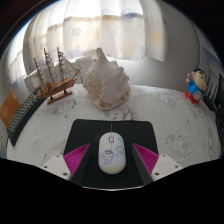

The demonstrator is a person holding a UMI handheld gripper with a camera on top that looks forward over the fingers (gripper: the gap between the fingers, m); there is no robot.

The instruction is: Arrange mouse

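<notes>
Marbled white tabletop before a curtained, backlit window; black mouse pad laid near the front edge. Along the back, from left to right: model sailing ship, large pale conch shell, small blue-and-red cartoon figurine, all well apart from the pad. White mouse resting on the mouse pad, nose toward the shell, roughly centred across the pad's width and near its front edge. Gripper spread wide, pink pads flanking the mouse with a visible gap at either side; no contact apparent. Mouse supported by the pad alone, not by the fingers. Task judged either just begun, with a grasp about to close, or nearly finished, with the mouse placed and released; impossible to decide from this view. Remaining, at most: closing, shifting or squaring the mouse, withdrawing.
</notes>
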